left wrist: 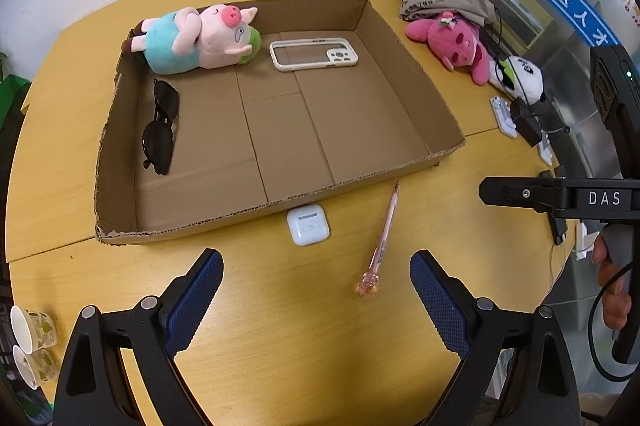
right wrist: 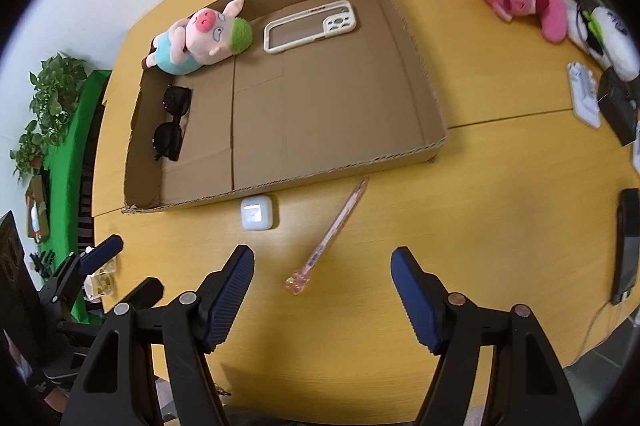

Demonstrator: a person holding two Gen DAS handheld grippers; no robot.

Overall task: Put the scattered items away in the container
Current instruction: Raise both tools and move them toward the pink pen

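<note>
One pink pen [left wrist: 385,234] with flower-shaped end lies outside the box [left wrist: 404,37].

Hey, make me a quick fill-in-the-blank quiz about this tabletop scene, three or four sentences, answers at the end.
1. The pig plush, phone case and ____ already lie inside the cardboard tray.
2. The white earbud case sits on the table just ____ the tray's near wall.
3. The pink pen lies on the table to the ____ of the earbud case.
4. Both the left gripper and right gripper are ____ and hold nothing.

Answers: sunglasses; outside; right; open
</note>
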